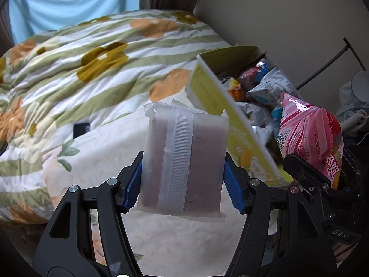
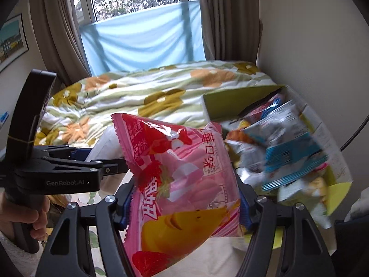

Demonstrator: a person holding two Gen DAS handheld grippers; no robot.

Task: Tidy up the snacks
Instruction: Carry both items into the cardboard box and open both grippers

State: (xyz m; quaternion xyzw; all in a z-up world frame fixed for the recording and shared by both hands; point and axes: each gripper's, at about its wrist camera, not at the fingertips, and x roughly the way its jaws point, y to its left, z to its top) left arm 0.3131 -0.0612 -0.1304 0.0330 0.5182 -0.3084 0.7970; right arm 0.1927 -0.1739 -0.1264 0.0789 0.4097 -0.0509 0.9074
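My left gripper [image 1: 183,180] is shut on a clear-wrapped purple-grey snack bar [image 1: 184,159], held upright above the bed with its back seam facing me. My right gripper [image 2: 184,204] is shut on a pink strawberry snack bag [image 2: 182,184]; the bag also shows in the left wrist view [image 1: 310,136] at the right. A yellow-green cardboard box [image 1: 214,97] with several snack packets [image 1: 265,87] lies tilted ahead and to the right of both grippers; it also shows in the right wrist view [image 2: 242,101]. The left gripper shows in the right wrist view [image 2: 96,159] at the left, just left of the pink bag.
A quilt with orange and olive flowers [image 1: 92,69] covers the bed ahead. A cream floral sheet [image 1: 110,145] lies below the grippers. A beige wall [image 1: 288,23] stands right of the box. Curtains and a blue cloth at the window [image 2: 143,37] are at the far end.
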